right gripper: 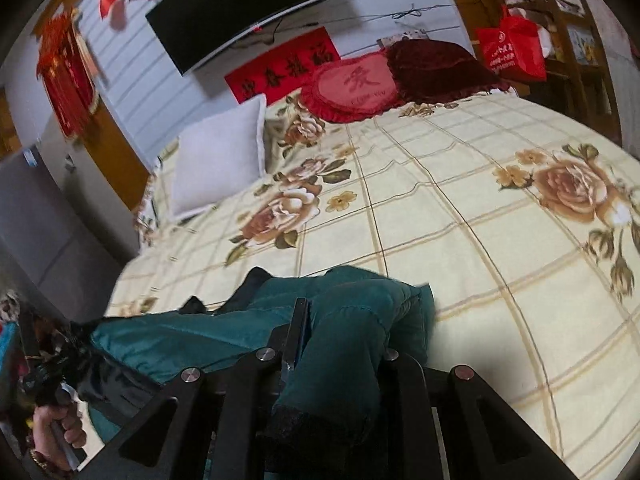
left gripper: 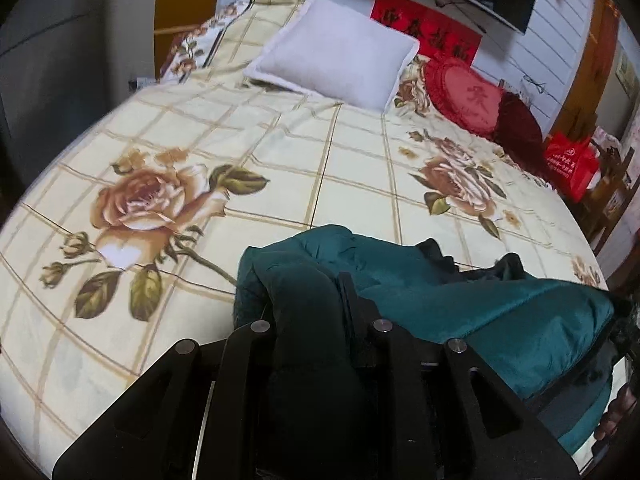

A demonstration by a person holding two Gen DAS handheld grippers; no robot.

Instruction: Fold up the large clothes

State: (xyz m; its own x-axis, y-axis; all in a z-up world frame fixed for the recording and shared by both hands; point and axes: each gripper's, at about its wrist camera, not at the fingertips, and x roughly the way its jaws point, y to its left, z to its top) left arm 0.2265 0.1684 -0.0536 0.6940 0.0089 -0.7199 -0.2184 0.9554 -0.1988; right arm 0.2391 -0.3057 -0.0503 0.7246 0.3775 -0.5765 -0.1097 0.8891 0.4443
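We hold a padded teal-green jacket point(left gripper: 460, 300) stretched between us over the near edge of the bed's cream rose-printed checked quilt point(left gripper: 280, 168). Our left gripper point(left gripper: 312, 300) pinches one bunched end, our right gripper point(right gripper: 340, 320) the other. Beyond lie a white pillow point(left gripper: 336, 52) and red heart-shaped cushion point(right gripper: 352, 84).

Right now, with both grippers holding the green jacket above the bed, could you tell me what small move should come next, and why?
Probably lower it flat onto the bedspread. The left gripper and the right gripper each pinch a bunched end of the green jacket, which sags in a heap between them, too crumpled to fold; the bedspread ahead offers room to spread it.
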